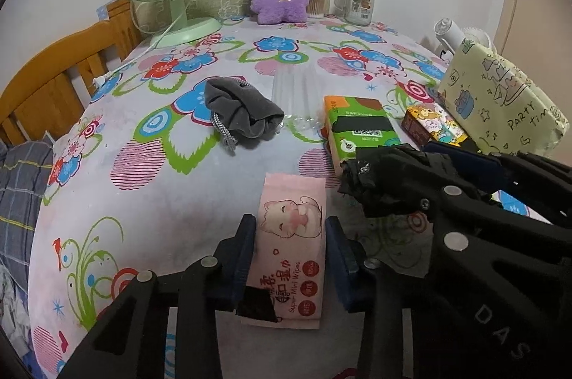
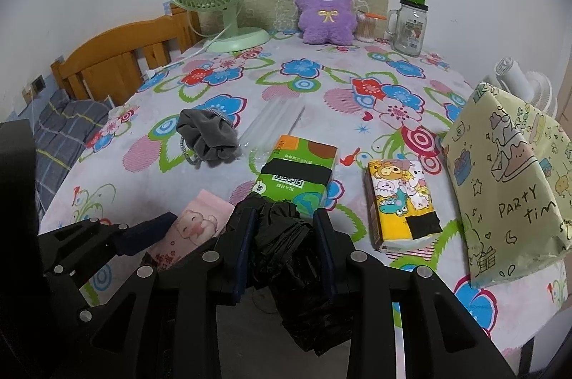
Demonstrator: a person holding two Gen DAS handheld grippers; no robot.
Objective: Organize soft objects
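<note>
Both hands are loaded here. The left tongs (image 1: pixel 290 232) have the flat pink soft pack of mini wet wipes with a cartoon cat printed on it (image 1: pixel 291 236) squarely between their dark blue pads, which are pressed in against the pack's two long edges, clenched on it. The pack runs lengthwise straight out along the tongs, its far end pointing up the bench (image 1: pixel 186 186), which carries a floral plastic cover, and its near end tucked back between the arms. It looks low over the cover or just resting on it; I can't tell which. Just to the right, the right tongs (image 2: pixel 284 236) are clamped on the crumpled black plastic bag bundle (image 2: pixel 286 243), bunched up and hanging below the pads, with loose film spilling out front. The two tongs sit side by side and close together, the pink pack to the left of the black bundle. Ahead of them, still lying on the cover, are the green and orange soft tissue packet (image 2: pixel 298 173), just beyond the black bundle, and the yellow cartoon-print tissue packet (image 2: pixel 402 202) further right, nearer the right hand. The grey velvet drawstring pouch (image 1: pixel 241 109) lies up and left, nearer the left hand. The pale green cartoon-print gift bag (image 2: pixel 511 193) stands at the right edge, so my read is that anything carried that way passes over those two tissue packets, and the right hand has the shorter trip.
</note>
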